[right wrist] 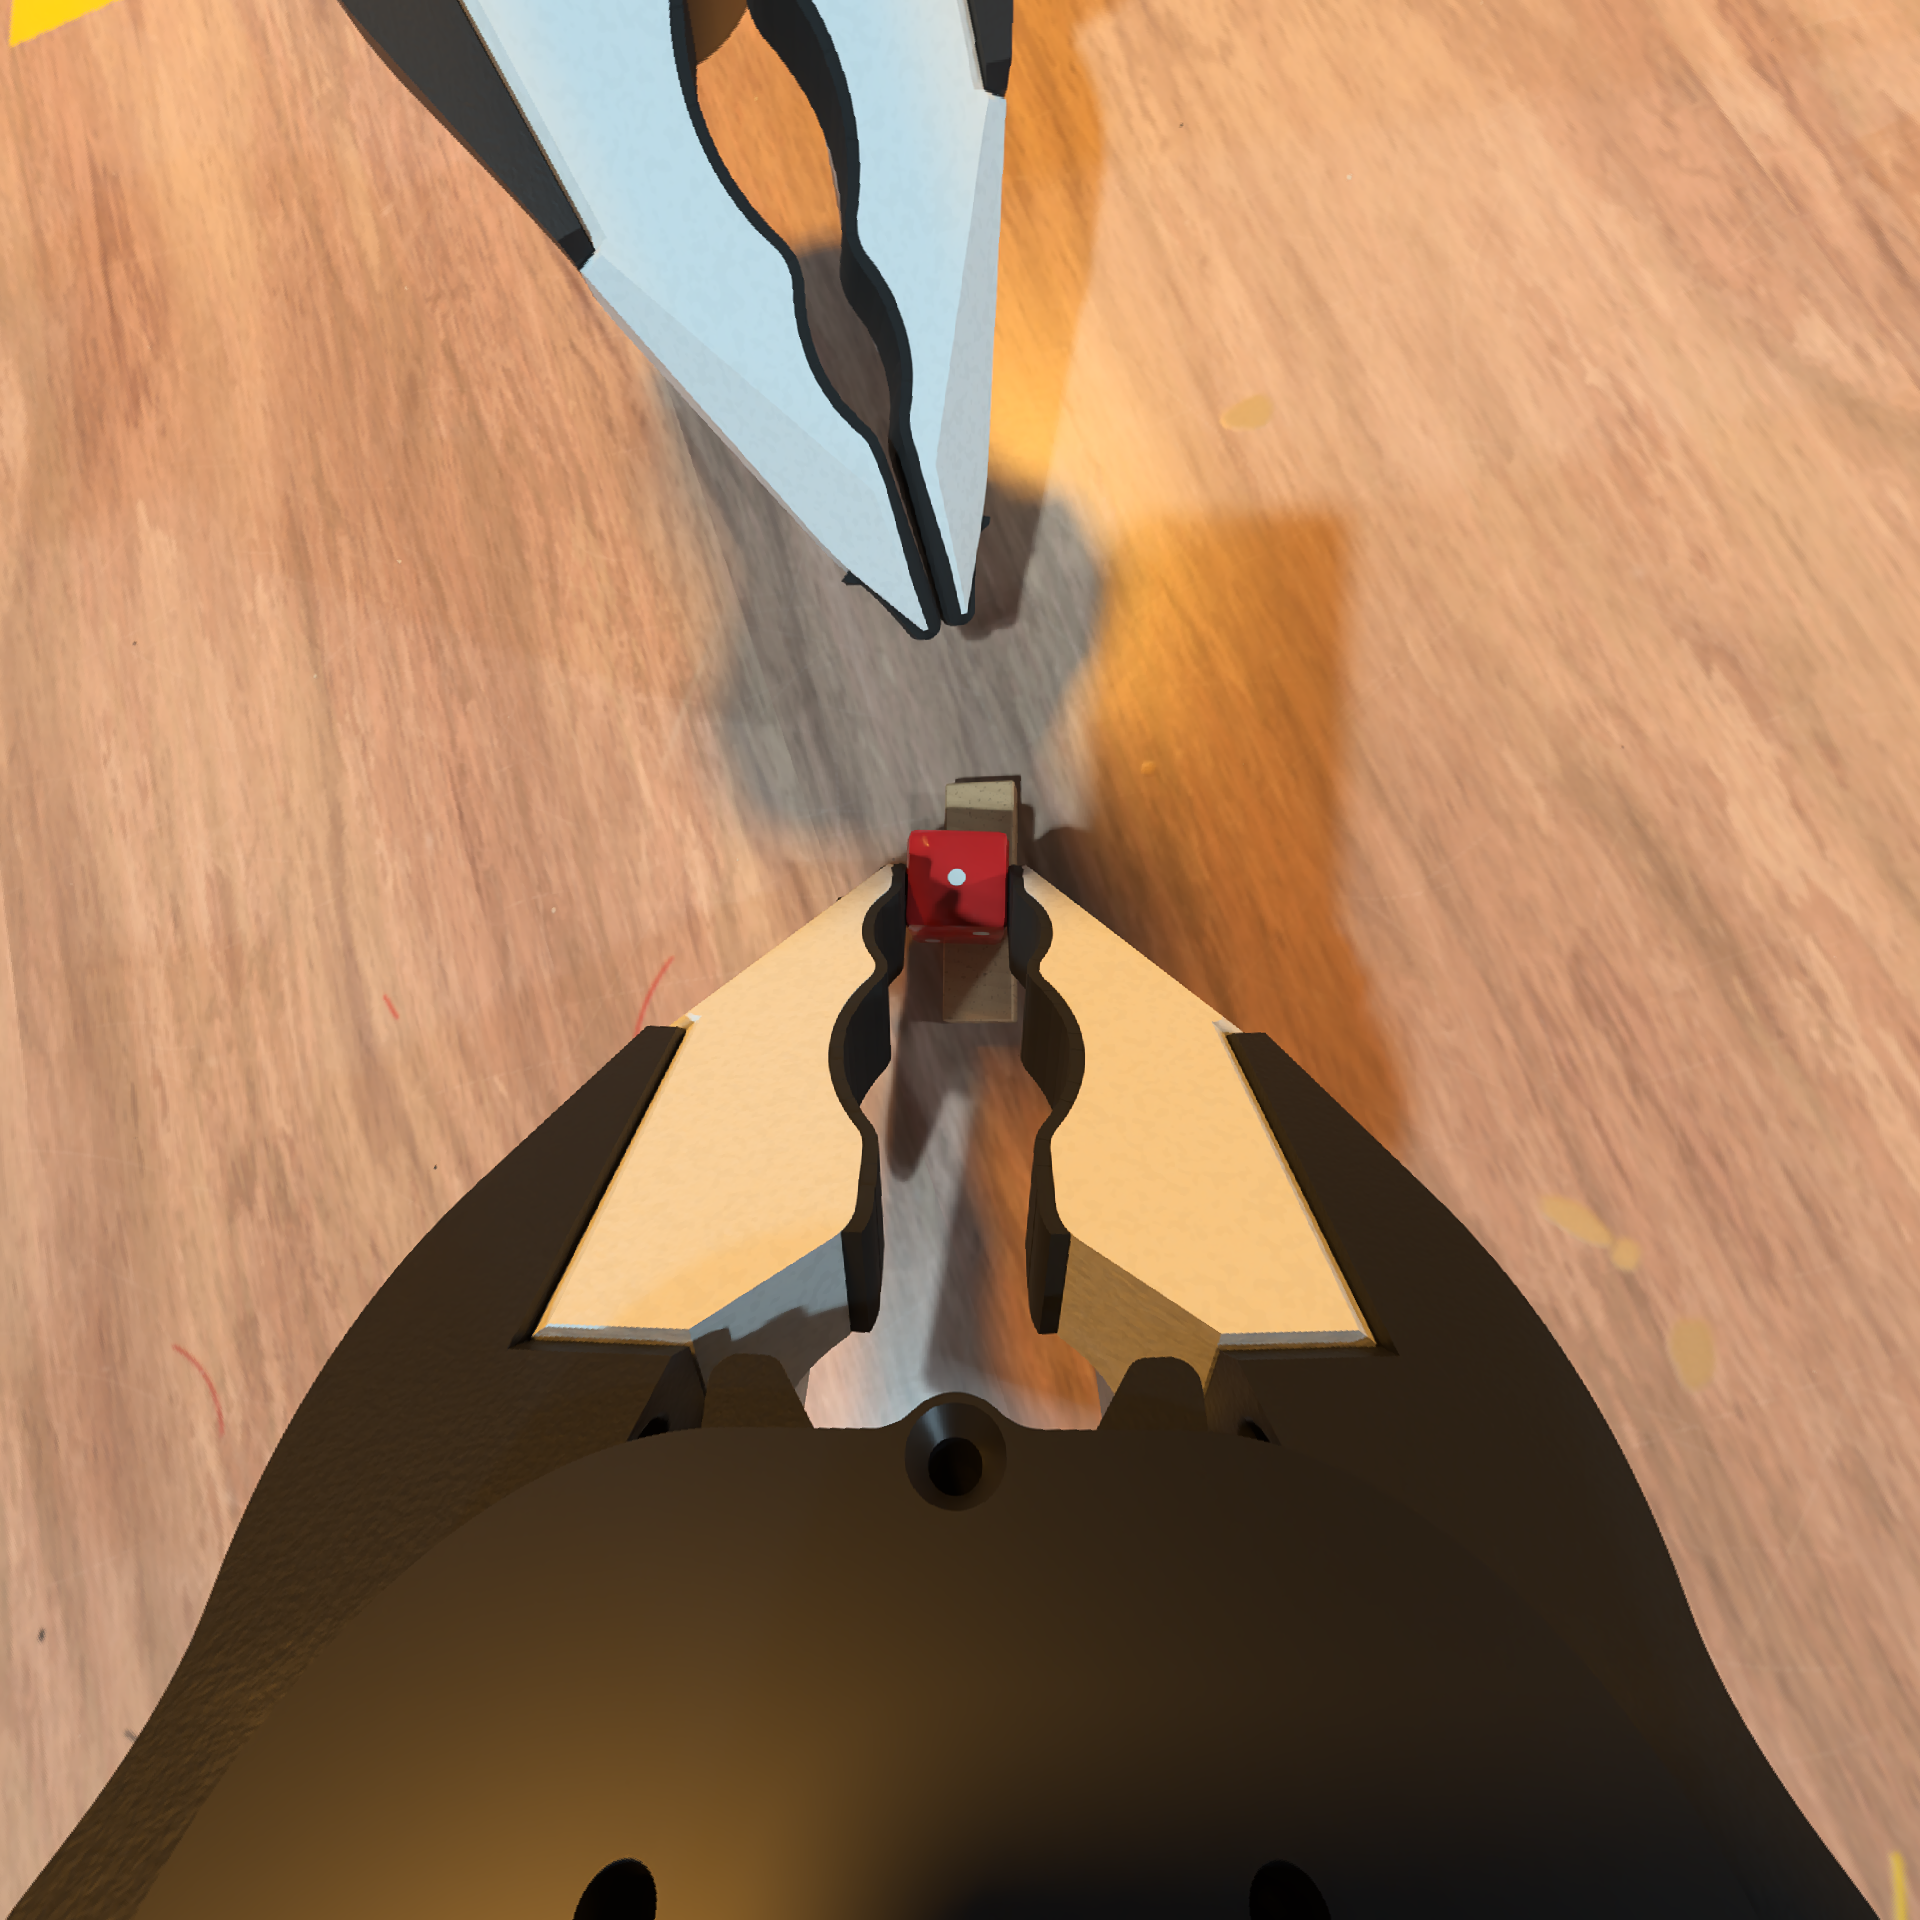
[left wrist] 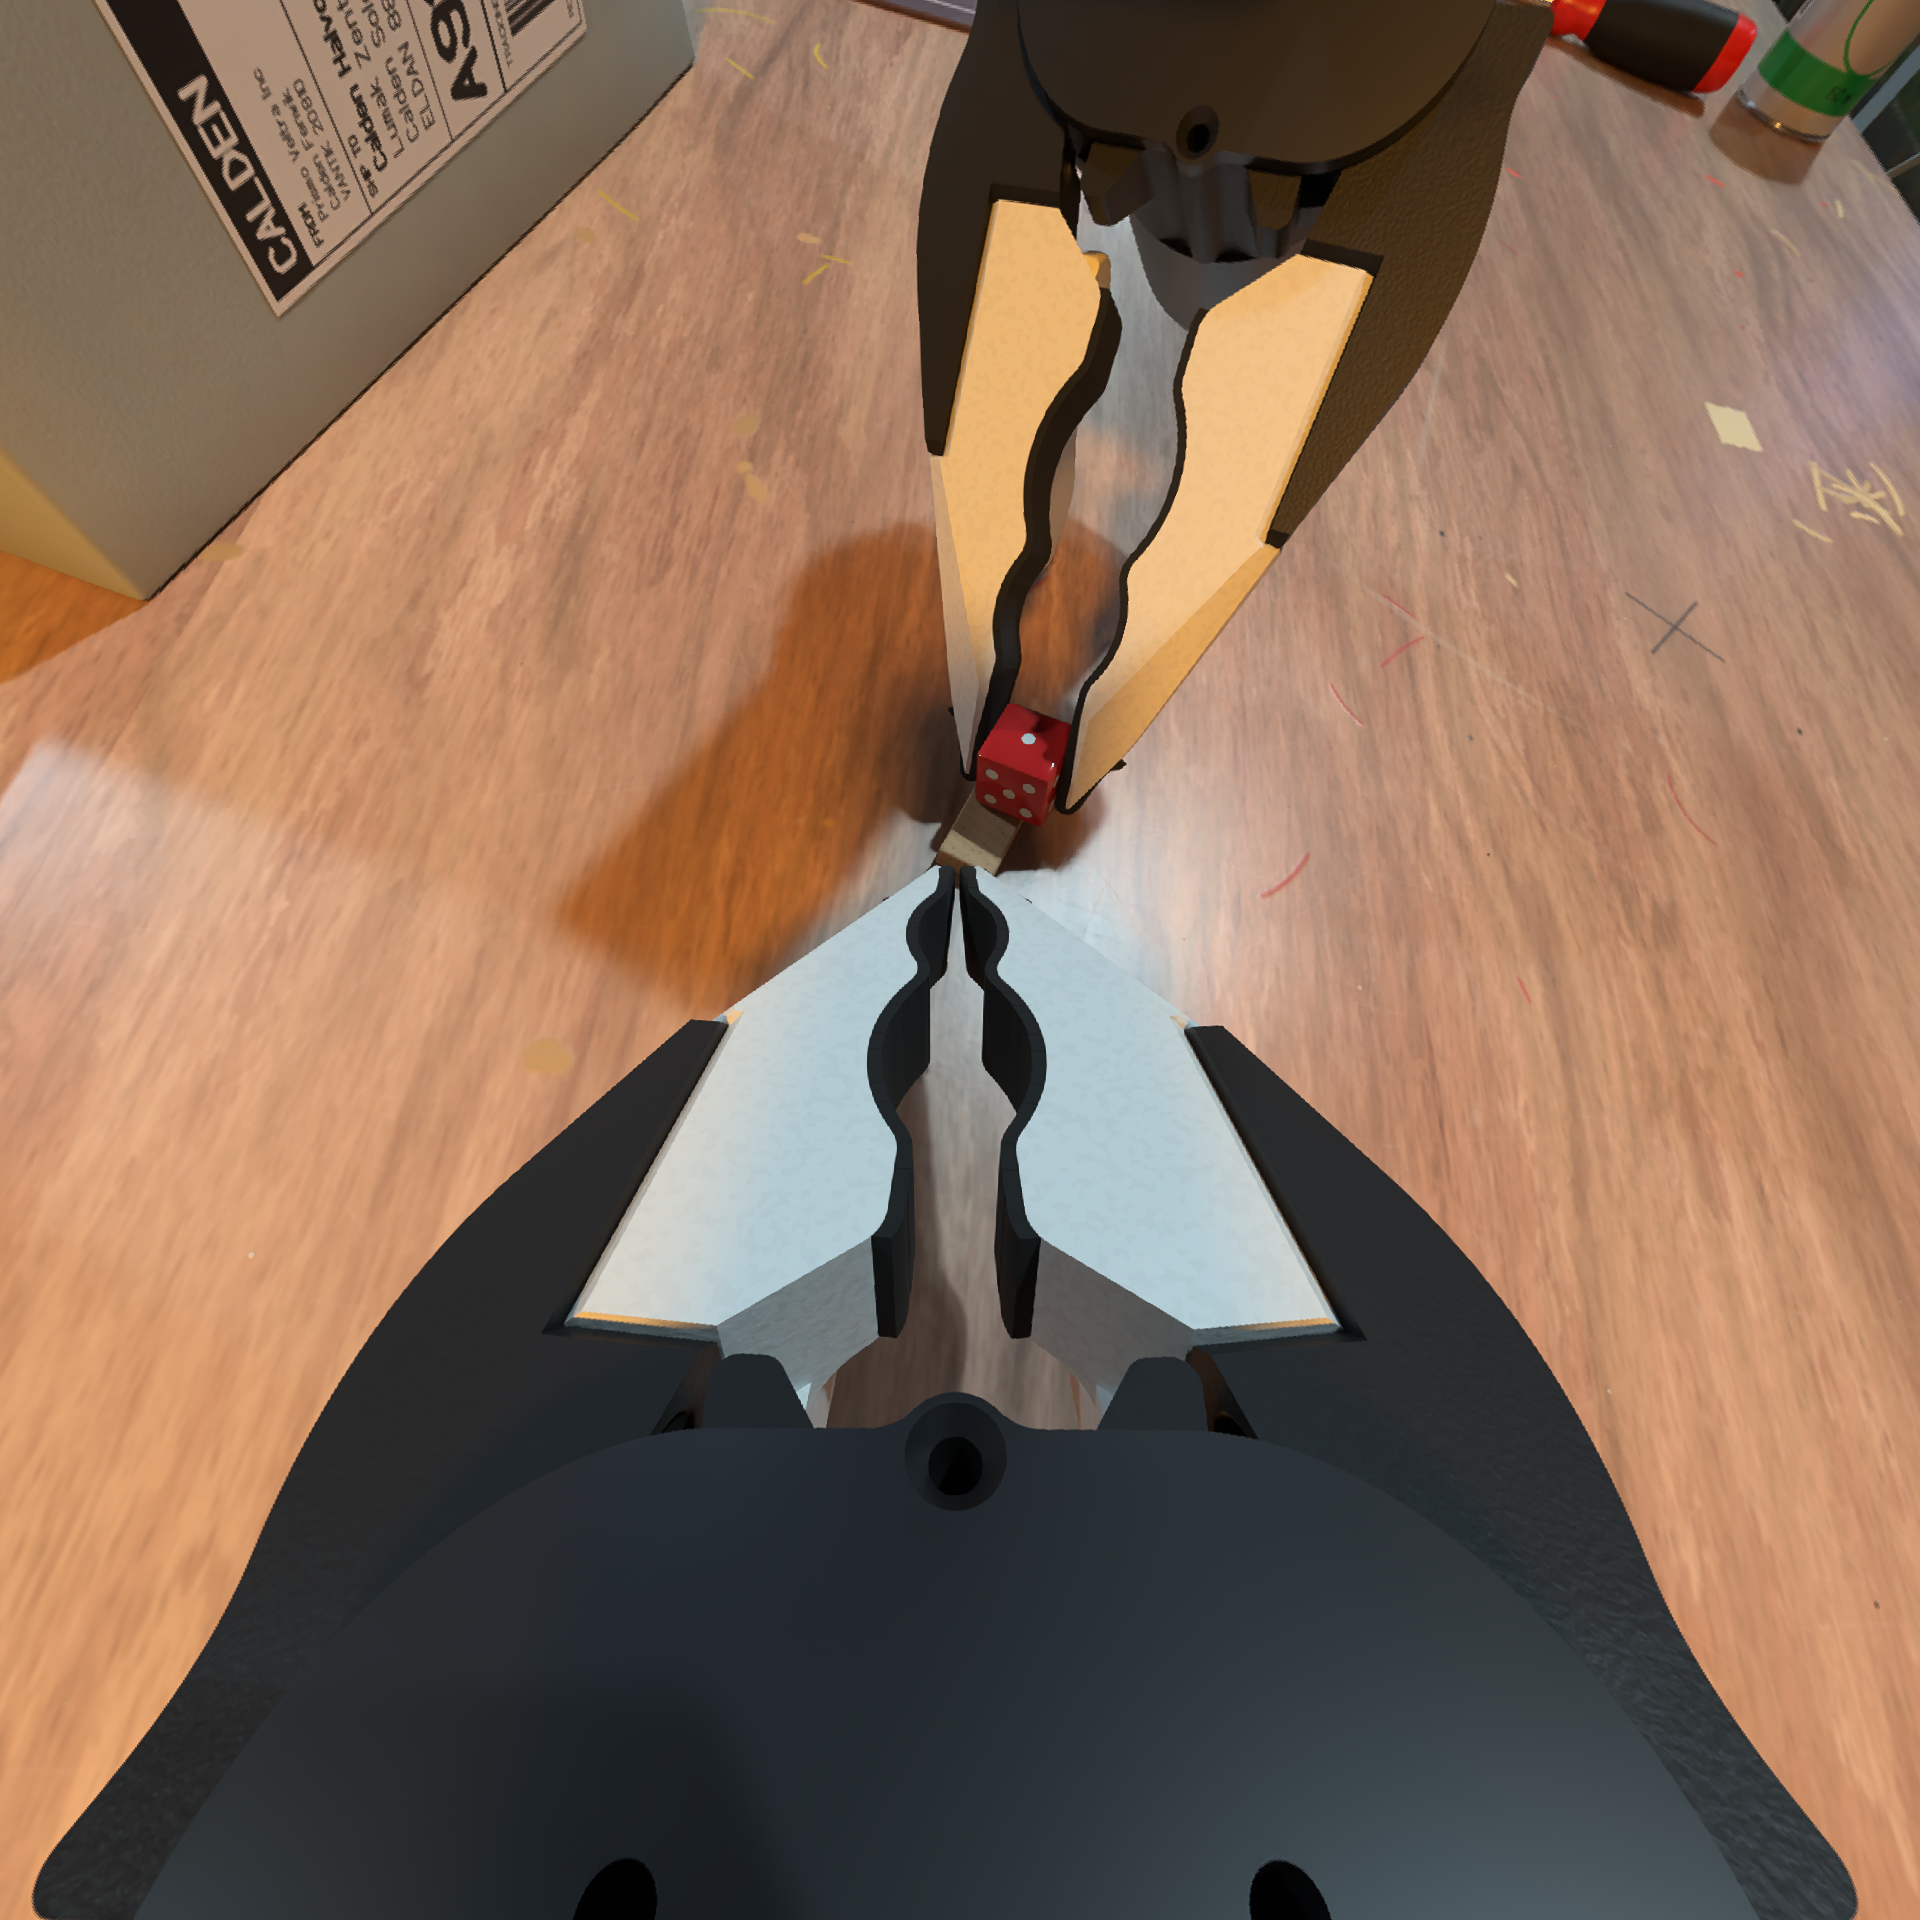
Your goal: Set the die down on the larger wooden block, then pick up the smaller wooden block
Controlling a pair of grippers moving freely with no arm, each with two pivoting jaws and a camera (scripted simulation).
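— While the right claw (right wrist: 957,902) pinches the red die (right wrist: 956,878) at its tips, why so low?
— To seat it on the wooden block (right wrist: 979,985) directly beneath, probably the larger one. The left claw (left wrist: 957,883), nearly closed and empty, waits just beyond.

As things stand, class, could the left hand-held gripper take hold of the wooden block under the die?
Probably not: the left hand-held gripper is shut, and the right hand-held gripper holds the die over the wooden block.
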